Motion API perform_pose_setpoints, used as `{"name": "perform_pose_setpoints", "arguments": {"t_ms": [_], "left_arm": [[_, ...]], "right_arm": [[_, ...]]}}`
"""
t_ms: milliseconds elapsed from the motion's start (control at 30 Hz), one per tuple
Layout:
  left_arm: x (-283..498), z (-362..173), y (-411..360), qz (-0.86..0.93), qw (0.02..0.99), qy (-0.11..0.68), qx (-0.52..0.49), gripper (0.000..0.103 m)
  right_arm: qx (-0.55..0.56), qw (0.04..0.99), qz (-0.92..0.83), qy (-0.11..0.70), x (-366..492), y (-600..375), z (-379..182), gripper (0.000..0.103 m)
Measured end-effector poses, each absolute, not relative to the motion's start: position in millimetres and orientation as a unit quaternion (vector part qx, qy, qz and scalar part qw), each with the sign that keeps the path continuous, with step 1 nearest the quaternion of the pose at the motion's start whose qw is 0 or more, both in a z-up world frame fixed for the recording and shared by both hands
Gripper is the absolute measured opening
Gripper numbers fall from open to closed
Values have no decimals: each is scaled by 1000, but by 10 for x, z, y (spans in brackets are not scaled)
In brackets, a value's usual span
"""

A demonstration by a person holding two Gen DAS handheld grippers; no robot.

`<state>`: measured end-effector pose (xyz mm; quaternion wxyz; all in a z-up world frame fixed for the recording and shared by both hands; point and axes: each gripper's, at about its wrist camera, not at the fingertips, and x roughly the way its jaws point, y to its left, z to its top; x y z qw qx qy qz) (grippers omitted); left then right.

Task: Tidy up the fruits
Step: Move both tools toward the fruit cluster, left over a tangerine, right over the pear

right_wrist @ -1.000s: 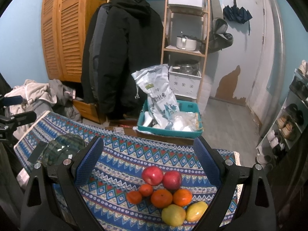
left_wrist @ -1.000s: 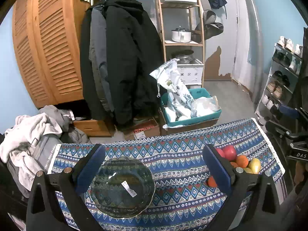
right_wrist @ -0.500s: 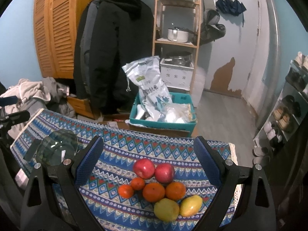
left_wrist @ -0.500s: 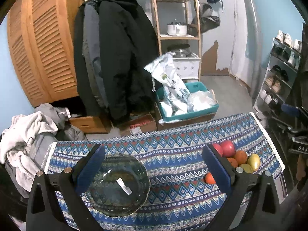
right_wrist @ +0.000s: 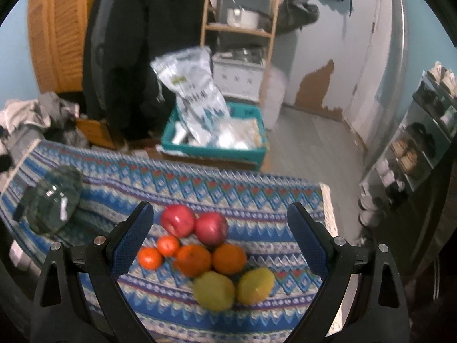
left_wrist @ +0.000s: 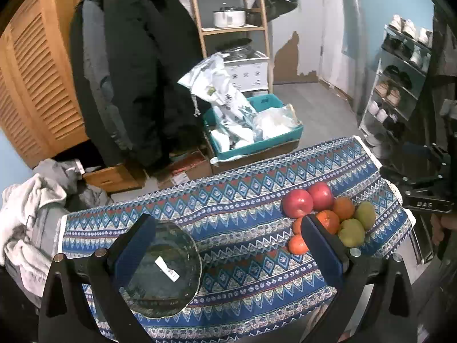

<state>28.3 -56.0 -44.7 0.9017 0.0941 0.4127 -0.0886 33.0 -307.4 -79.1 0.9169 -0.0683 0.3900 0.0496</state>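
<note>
A pile of fruit lies on the patterned tablecloth [left_wrist: 242, 217]: two red apples [right_wrist: 178, 220], oranges [right_wrist: 193, 259], small tangerines [right_wrist: 150, 258] and two yellow-green fruits [right_wrist: 214, 290]. My right gripper [right_wrist: 220, 228] hangs open above the pile, the fruit showing between its blue pads. A dark glass bowl [left_wrist: 162, 271] with a white sticker sits at the table's left. My left gripper [left_wrist: 228, 238] is open over the cloth, its left finger in front of the bowl, its right finger hiding part of the fruit [left_wrist: 297, 203].
Beyond the table's far edge stand a teal crate [left_wrist: 257, 140] with bags, hanging dark coats [left_wrist: 134, 71] and a wooden shelf. A shoe rack [left_wrist: 400, 85] is at the right, piled clothes [left_wrist: 31, 200] at the left. A hand [left_wrist: 441, 225] shows at the right edge.
Both grippers have tilted down and moved nearer the table. The fruit pile now lies between the right gripper's fingers; the bowl and fruit look larger in the left wrist view.
</note>
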Motion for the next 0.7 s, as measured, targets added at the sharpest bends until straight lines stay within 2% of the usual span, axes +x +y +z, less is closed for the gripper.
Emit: {"name": "perform_pose_setpoints", "arguments": {"t_ms": [700], "left_arm": [[802,-1253,-1291,-138,849,498,107,102]], "right_arm": [[-33,870,-1,493,566,-3650,-1481,93]]}}
